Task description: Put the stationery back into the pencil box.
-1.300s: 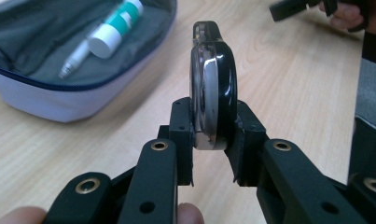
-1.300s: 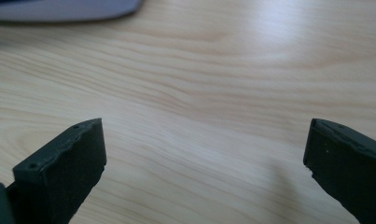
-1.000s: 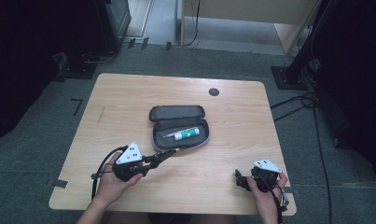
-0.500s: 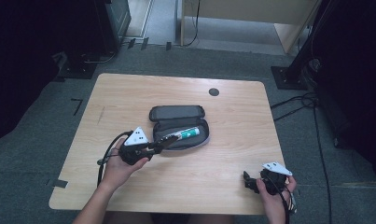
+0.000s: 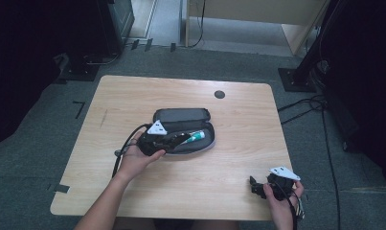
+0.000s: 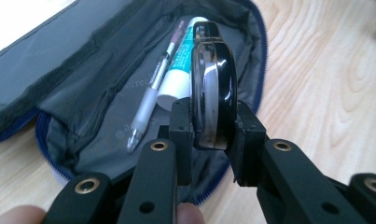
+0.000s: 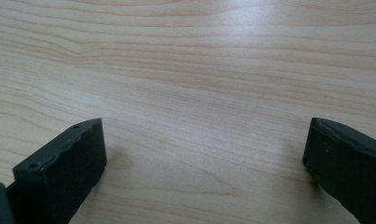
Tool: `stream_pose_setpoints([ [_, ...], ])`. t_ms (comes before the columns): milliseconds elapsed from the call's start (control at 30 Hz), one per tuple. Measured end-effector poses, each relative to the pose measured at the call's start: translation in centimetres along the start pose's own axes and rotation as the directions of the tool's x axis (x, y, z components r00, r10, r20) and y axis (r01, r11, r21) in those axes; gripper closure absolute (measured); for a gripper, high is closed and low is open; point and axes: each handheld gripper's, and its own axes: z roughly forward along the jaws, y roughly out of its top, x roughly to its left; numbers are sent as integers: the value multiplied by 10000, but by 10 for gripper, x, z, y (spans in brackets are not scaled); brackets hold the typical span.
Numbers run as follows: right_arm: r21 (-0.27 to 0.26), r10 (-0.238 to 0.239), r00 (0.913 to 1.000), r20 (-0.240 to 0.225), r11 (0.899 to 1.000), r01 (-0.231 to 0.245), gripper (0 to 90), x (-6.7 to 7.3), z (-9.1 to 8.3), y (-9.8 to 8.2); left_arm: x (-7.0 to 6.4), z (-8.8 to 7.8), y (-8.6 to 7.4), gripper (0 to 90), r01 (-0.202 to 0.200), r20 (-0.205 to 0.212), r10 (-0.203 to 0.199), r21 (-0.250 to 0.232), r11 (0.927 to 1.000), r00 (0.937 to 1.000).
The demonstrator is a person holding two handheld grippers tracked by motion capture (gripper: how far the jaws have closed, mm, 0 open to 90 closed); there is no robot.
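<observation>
A glossy black oval object (image 6: 213, 88) is clamped edge-on between the jaws of the left gripper (image 6: 212, 126) and is held over the open pencil case (image 5: 183, 130) at the middle of the wooden table (image 5: 133, 100). Inside the case, a pen (image 6: 153, 88) and a white and green tube (image 6: 178, 70) are seen lying side by side. The right gripper (image 5: 257, 188), its jaws spread wide with nothing between them, is held low near the table's near right corner, well apart from the case.
</observation>
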Motion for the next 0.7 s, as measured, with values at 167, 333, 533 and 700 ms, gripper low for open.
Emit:
stream_pose_setpoints([
  [167,32,-25,10000,26,10000,25,0,0,0,0,5,13,2,739,204,37,-206,473,9987,9998],
  [333,29,-20,10000,30,10000,20,0,0,0,0,10,13,3,675,577,-141,-570,544,9968,9983],
  [533,29,-20,10000,29,10000,20,0,0,0,0,7,15,3,722,423,-204,-408,807,9958,9990],
  [700,30,-16,10000,28,10000,16,0,0,0,0,4,15,8,720,656,-456,-627,645,9958,9970],
])
